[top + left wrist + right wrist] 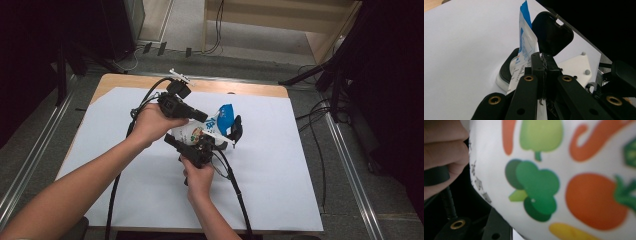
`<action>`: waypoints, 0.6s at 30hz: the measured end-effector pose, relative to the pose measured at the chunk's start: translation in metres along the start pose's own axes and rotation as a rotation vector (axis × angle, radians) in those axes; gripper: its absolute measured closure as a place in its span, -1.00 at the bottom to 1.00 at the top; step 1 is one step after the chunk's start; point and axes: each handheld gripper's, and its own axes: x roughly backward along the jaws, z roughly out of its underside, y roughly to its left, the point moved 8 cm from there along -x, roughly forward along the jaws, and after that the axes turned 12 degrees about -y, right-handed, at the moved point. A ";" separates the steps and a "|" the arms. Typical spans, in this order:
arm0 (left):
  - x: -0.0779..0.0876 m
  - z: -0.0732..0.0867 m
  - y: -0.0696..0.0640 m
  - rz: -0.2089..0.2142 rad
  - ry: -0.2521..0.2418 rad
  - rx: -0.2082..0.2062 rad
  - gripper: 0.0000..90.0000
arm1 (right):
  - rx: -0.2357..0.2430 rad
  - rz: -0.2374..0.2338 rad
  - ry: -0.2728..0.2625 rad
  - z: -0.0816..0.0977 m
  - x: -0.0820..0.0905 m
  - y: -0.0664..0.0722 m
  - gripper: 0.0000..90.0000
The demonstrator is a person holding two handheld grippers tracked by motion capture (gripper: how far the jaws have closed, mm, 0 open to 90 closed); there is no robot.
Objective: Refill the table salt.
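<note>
Both grippers hold the white plastic pouch with vegetable print and blue top (207,127) above the white sheet (280,170): left gripper (209,119) fully clamped on its edge as anchor, right gripper (212,144) part-closed around its body, likely for handling the pouch's black cap (235,129).

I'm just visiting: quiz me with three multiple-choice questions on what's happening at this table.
1. Where is the pouch? A over the white sheet; B on the floor; C on a shelf.
2. What colour is the pouch's top? A red; B blue; C black.
3. How stand the jaws of the left tool? A wide open; B shut on the pouch's edge; C gripping a cable.
Answers: A, the high view shows it held above the sheet. B, its top edge is blue. B, the left gripper view shows them pinched on the pouch.
</note>
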 end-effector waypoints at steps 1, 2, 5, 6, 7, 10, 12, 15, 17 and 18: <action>0.000 0.000 0.000 0.006 -0.004 -0.002 1.00 | -0.009 -0.001 0.000 -0.001 0.000 -0.001 0.38; 0.000 0.000 0.000 0.006 -0.004 -0.002 1.00 | -0.009 -0.001 0.000 -0.001 0.000 -0.001 0.38; 0.000 0.002 0.003 0.001 -0.002 0.000 1.00 | 0.036 0.020 0.027 0.002 0.002 -0.002 0.42; 0.000 0.004 0.004 0.002 -0.003 0.000 1.00 | 0.045 0.033 0.032 0.002 0.003 -0.002 0.43; 0.000 0.004 0.004 0.002 -0.003 0.000 1.00 | 0.045 0.033 0.032 0.002 0.003 -0.002 0.43; 0.000 0.008 0.006 0.003 0.004 0.005 1.00 | 0.127 0.081 0.054 0.006 0.003 -0.008 0.44; -0.001 0.012 0.009 0.010 0.013 0.007 0.98 | 0.175 0.114 0.080 0.010 0.005 -0.012 0.45; -0.002 0.016 0.011 0.018 0.012 0.019 0.95 | 0.226 0.145 0.112 0.014 0.006 -0.015 0.46; -0.002 0.018 0.011 0.025 0.013 0.009 0.86 | 0.260 0.160 0.125 0.015 0.006 -0.017 0.46; -0.002 0.018 0.011 0.025 0.013 0.009 0.83 | 0.260 0.160 0.125 0.015 0.006 -0.017 0.46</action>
